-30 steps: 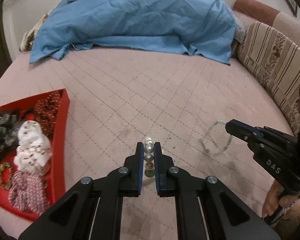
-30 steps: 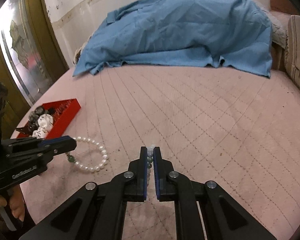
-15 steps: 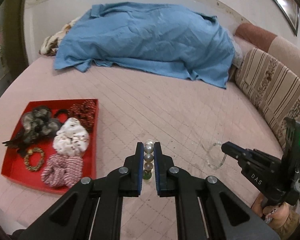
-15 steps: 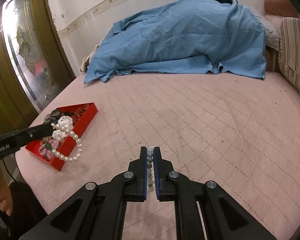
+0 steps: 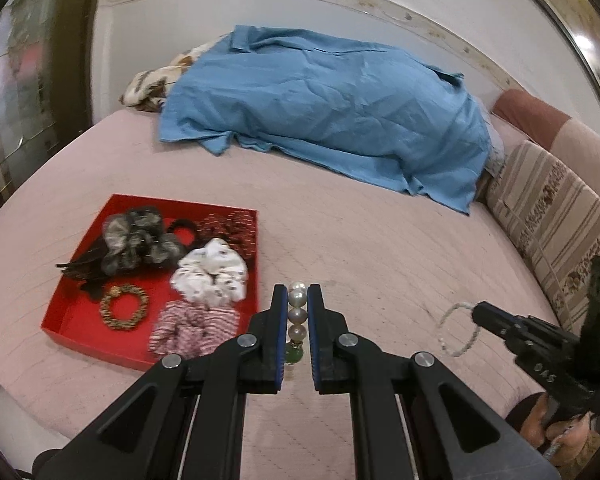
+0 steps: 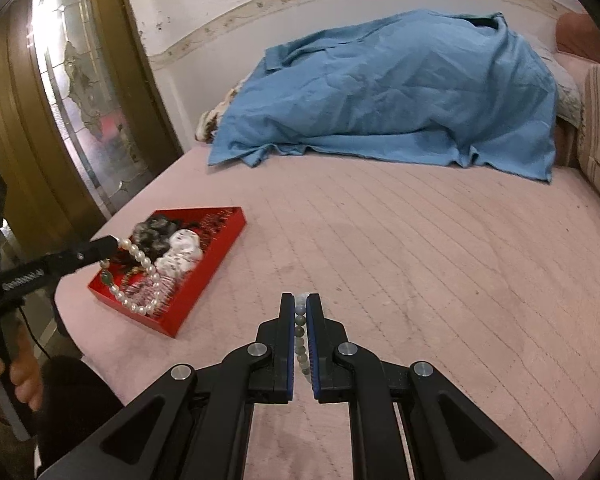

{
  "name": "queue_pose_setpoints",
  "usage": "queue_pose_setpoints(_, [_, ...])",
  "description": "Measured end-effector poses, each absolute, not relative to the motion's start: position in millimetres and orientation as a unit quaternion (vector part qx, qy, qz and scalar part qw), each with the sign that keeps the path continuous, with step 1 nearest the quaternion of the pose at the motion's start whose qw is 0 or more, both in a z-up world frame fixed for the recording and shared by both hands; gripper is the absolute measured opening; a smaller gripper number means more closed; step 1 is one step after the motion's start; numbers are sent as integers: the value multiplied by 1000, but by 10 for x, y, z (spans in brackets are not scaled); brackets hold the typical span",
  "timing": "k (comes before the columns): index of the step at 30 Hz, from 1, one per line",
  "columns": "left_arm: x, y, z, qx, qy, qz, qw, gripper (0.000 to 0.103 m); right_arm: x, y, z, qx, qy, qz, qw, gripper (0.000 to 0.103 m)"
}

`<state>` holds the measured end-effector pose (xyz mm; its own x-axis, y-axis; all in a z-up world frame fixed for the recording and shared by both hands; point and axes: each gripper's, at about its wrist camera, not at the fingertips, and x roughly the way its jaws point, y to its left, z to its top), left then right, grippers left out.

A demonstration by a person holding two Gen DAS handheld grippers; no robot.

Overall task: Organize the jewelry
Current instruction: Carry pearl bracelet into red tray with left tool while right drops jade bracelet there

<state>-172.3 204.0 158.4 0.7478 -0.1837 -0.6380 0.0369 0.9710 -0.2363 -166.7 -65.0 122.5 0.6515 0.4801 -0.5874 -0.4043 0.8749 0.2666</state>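
Over the bed's left edge, your left gripper (image 5: pixel 297 322) clamps the pearl bracelet (image 6: pixel 138 276) above the red tray (image 5: pixel 66 322), poised for dropping. Your right gripper (image 6: pixel 300 334) pinches the pale beaded bracelet (image 5: pixel 458 330), lifted clear, awaiting its turn.

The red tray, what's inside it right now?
Inside the red tray lie a grey scrunchie, a white patterned one, a pink striped one, a dark red one and a gold beaded bracelet. Whatever lies under the scrunchies is covered.
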Motion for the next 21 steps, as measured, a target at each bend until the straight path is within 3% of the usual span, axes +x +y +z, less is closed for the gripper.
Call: queue_pose_setpoints(21, [-1543, 2996, 1464, -109, 316, 24, 942, 9, -1705, 751, 1513, -67, 326, 316, 889, 7])
